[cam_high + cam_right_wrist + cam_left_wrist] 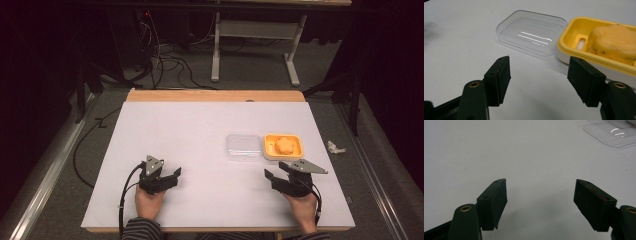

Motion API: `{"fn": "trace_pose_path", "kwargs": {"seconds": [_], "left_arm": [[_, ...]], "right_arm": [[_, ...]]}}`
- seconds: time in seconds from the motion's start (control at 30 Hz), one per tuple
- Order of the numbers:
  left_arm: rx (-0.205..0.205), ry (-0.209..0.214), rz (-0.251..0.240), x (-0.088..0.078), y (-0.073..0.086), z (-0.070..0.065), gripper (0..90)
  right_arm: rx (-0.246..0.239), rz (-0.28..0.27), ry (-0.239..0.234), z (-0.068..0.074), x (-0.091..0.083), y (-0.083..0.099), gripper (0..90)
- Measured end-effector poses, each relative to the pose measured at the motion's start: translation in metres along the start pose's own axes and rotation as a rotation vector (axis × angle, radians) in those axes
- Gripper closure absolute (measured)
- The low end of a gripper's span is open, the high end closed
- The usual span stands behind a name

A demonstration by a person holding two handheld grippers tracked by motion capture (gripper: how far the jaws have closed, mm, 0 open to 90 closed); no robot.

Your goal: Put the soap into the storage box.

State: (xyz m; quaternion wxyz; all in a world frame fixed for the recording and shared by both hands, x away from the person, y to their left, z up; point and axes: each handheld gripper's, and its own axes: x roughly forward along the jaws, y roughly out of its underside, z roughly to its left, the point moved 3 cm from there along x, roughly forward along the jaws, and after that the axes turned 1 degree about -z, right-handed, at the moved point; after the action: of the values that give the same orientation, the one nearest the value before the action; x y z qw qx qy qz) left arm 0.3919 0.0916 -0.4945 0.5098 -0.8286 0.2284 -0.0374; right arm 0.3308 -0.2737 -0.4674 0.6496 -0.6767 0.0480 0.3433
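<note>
Our left gripper (167, 176) jaws apart, empty, near-left counter (200, 130) | right gripper (281, 176) jaws apart, empty, just near yellow soap dish (584, 35) | soap (616, 41) inside dish; clear lid (534, 31) off, touching its left | we judge nothing grasped yet; lidding plausibly remains.

No text, label, brand or number can be read anywhere in these views. The clear lid (532, 32) and the yellow dish (599, 42), both just ahead of the right tongs (539, 80), carry plain surfaces without print, and the soap (616, 41) in the dish shows a moulded shape on top that may be a stamp, though it is too soft to read as any letter. The left tongs (540, 203) bear a thin red line along one jaw, which is not writing.
</note>
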Motion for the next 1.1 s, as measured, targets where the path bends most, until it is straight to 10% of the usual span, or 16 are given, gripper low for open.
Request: {"fn": "trace_pose_path", "kwargs": {"seconds": [1.1], "left_arm": [[0.003,-0.008,0.012,0.002,0.001,0.0,27.4]], "right_arm": [[-0.051,0.109,0.04,-0.004,0.031,0.009,36.0]]}}
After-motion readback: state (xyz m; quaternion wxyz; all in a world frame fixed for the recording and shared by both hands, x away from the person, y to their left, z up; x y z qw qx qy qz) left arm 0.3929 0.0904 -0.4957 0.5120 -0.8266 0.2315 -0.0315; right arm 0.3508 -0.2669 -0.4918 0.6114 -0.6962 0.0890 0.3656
